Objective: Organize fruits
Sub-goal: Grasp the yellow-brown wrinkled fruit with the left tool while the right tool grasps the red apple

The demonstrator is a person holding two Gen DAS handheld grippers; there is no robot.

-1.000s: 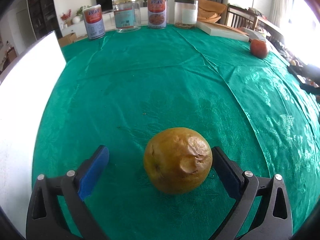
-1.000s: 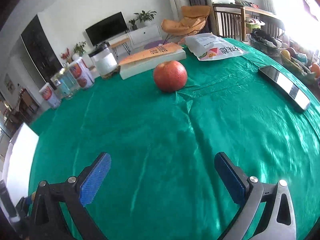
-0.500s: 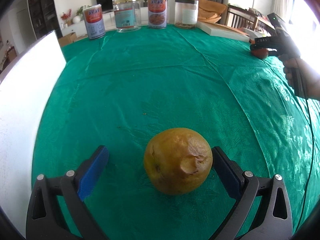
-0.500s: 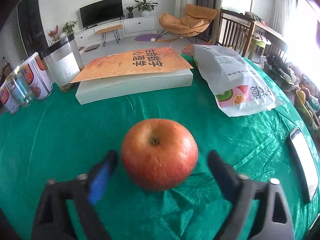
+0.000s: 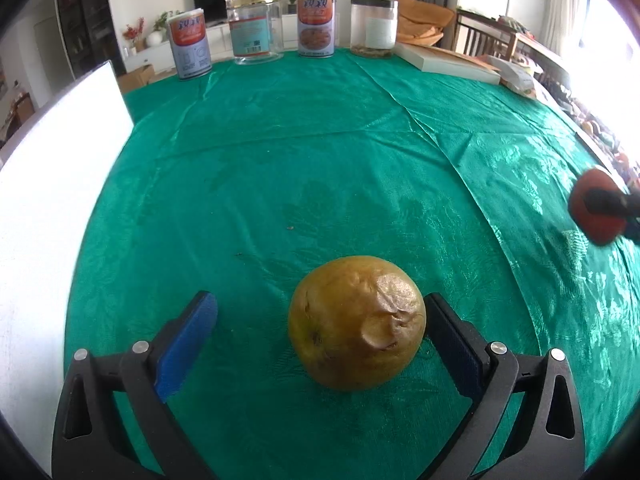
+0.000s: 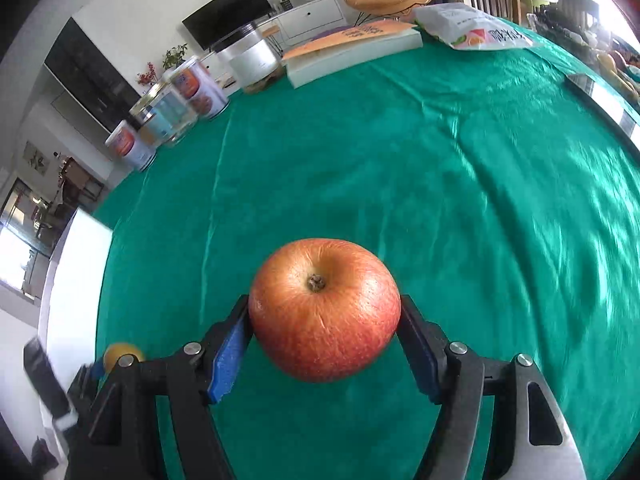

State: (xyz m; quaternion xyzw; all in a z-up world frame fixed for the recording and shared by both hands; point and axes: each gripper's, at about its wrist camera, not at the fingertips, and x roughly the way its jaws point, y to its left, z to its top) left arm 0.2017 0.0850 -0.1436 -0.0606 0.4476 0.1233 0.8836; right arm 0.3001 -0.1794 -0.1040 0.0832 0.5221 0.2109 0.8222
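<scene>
A wrinkled yellow-brown fruit (image 5: 356,322) rests on the green tablecloth (image 5: 304,168) between the fingers of my left gripper (image 5: 320,332), which is open; the right finger touches the fruit, the left one stands apart. My right gripper (image 6: 324,336) is shut on a red apple (image 6: 324,310) and holds it above the cloth. The apple also shows at the right edge of the left wrist view (image 5: 596,208). The yellow fruit shows small at the lower left of the right wrist view (image 6: 120,354).
Two cans (image 5: 189,49), a glass jar (image 5: 254,28) and a plastic tub (image 5: 374,26) stand along the far edge. A flat box (image 6: 352,52) and a snack bag (image 6: 476,26) lie at the back right. A white board (image 5: 52,184) stands at the left. A phone (image 6: 608,100) lies at the right.
My right gripper has shut on the red apple, lifted it and carried it from the far right toward the near middle. The left gripper and the yellow fruit have not moved.
</scene>
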